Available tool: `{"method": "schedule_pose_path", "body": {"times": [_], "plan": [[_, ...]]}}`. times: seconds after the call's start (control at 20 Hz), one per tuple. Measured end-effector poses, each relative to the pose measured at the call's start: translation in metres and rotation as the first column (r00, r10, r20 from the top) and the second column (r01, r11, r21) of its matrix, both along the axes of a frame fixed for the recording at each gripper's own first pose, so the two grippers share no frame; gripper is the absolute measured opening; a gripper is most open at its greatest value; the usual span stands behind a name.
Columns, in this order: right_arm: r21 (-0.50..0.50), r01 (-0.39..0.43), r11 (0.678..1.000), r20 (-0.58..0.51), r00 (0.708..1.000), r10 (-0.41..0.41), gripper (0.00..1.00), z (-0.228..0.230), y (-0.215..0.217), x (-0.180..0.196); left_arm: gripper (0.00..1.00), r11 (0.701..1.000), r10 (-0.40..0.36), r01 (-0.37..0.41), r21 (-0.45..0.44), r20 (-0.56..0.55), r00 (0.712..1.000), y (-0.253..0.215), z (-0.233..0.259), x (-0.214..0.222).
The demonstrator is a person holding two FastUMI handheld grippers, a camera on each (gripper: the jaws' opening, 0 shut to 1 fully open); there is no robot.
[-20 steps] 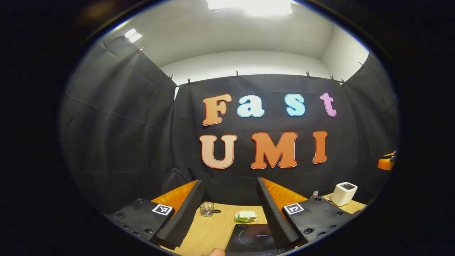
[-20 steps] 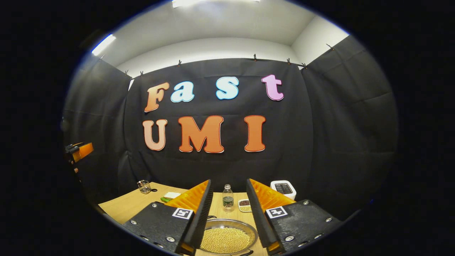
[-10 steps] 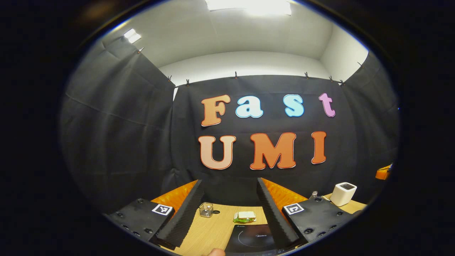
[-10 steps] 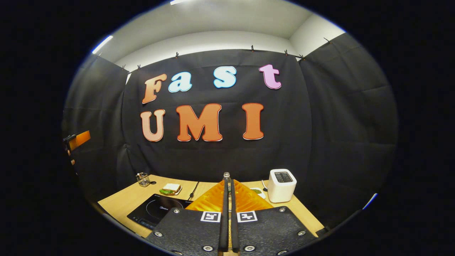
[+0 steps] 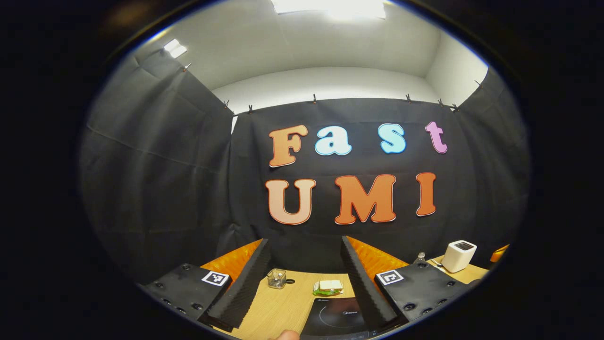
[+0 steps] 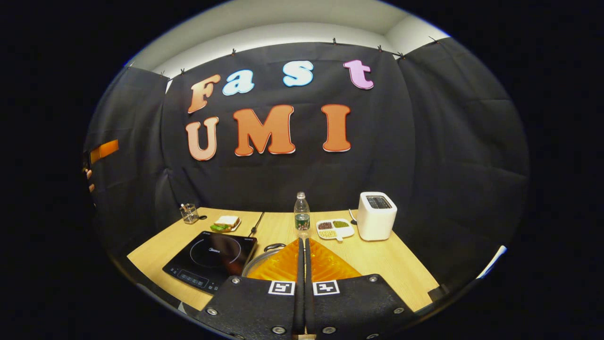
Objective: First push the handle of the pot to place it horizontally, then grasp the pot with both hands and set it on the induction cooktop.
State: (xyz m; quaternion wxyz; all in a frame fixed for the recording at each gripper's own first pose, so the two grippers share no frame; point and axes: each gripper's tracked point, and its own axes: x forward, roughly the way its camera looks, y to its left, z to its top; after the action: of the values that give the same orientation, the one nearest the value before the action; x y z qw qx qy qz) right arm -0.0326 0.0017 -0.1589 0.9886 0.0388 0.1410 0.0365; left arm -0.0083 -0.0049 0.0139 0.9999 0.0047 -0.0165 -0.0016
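Orange-backed and black-padded, right gripper (image 6: 302,245) pressed fully together with nothing between the fingers, poised over the near edge of the wooden table (image 6: 401,264). Directly beyond and partly hidden behind those fingers, the steel pot (image 6: 259,257), rim and one loop handle (image 6: 274,246) peeking out, just beside the right edge of the black induction cooktop (image 6: 210,259), which sits toward the table's near left corner. Farther back along the far edge: a small glass jar (image 6: 189,213) at the left, a sandwich on a plate (image 6: 225,222), a water bottle (image 6: 302,215) at the middle, a divided dish of beans (image 6: 334,228), and a white toaster (image 6: 376,215) toward the right.

In the left gripper view, left gripper (image 5: 304,255) spread wide, gripping nothing, held above the table's left part (image 5: 278,307). Between its fingers, the glass jar (image 5: 276,278) and the sandwich (image 5: 328,286) near the far edge, the cooktop (image 5: 337,318) nearer, and a fingertip (image 5: 285,335) at the bottom edge of the view. Off to the right, the toaster (image 5: 458,255).
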Motion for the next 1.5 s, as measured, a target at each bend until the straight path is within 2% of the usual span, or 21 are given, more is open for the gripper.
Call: {"method": "schedule_pose_path", "body": {"times": [0.3, 0.45, 0.8, 1.5], "plan": [[-0.029, -0.02, 0.999, -0.127, 0.992, 0.017, 0.0, -0.055, 0.001, -0.017, 0.96, 1.0, 0.009, -0.009, 0.001, 0.0, 1.0, 0.004, -0.001, -0.001], [-0.047, -0.031, 0.998, -0.189, 0.982, 0.021, 0.0, -0.081, -0.001, -0.025, 0.99, 1.0, 0.008, -0.008, 0.001, 0.001, 1.0, 0.003, 0.0, -0.001], [-0.055, -0.065, 0.996, -0.333, 0.942, 0.043, 0.0, -0.139, 0.0, -0.046, 0.99, 1.0, 0.002, -0.002, -0.001, -0.006, 1.0, 0.0, -0.002, -0.001], [-0.023, -0.127, 0.992, -0.469, 0.878, 0.102, 0.0, -0.206, 0.023, -0.059, 0.98, 1.0, -0.013, 0.013, 0.005, -0.014, 1.0, -0.006, -0.003, -0.007]]}}
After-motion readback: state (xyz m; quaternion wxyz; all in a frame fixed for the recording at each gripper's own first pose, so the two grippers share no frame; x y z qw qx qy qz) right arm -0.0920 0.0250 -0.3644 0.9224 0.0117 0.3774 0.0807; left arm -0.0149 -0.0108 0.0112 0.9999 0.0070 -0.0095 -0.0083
